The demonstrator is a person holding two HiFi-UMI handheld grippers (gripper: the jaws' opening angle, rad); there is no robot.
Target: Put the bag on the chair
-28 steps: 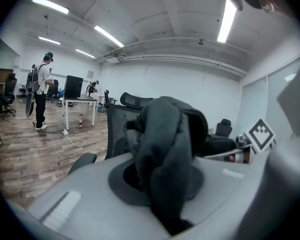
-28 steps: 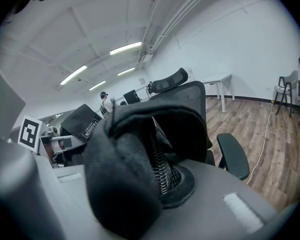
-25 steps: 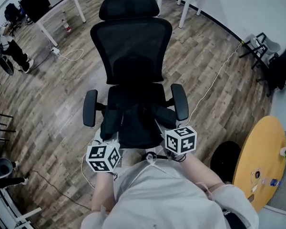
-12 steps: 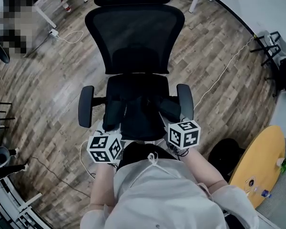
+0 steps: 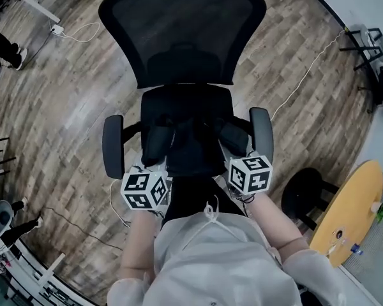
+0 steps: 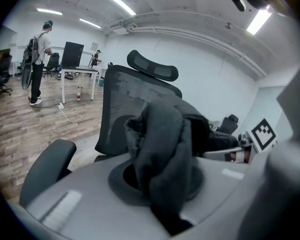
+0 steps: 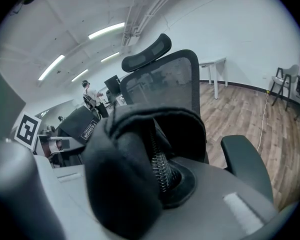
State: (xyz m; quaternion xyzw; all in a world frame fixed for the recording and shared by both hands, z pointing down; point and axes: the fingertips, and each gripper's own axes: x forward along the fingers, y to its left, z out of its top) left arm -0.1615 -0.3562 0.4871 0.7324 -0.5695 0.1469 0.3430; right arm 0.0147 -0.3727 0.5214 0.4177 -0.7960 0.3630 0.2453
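The black office chair (image 5: 186, 104) with a mesh back (image 5: 182, 37) stands right in front of me. A black fabric bag (image 5: 190, 146) hangs low over the front of the seat, stretched between my two grippers. My left gripper (image 6: 165, 189) is shut on a bunched fold of the bag (image 6: 162, 144); its marker cube (image 5: 143, 190) shows near the left armrest (image 5: 113, 146). My right gripper (image 7: 140, 196) is shut on the bag's zippered edge (image 7: 157, 159); its cube (image 5: 250, 173) sits by the right armrest (image 5: 262, 132). The jaw tips are hidden under fabric.
A round wooden table (image 5: 348, 215) and a black stool (image 5: 303, 193) stand at the right. Cables (image 5: 306, 75) run over the wood floor. In the left gripper view, a person with a backpack (image 6: 37, 59) stands by a white desk (image 6: 77, 74) far back.
Both grippers have moved forward and down with the bag, nearer the seat. The chair now fills more of the head view.
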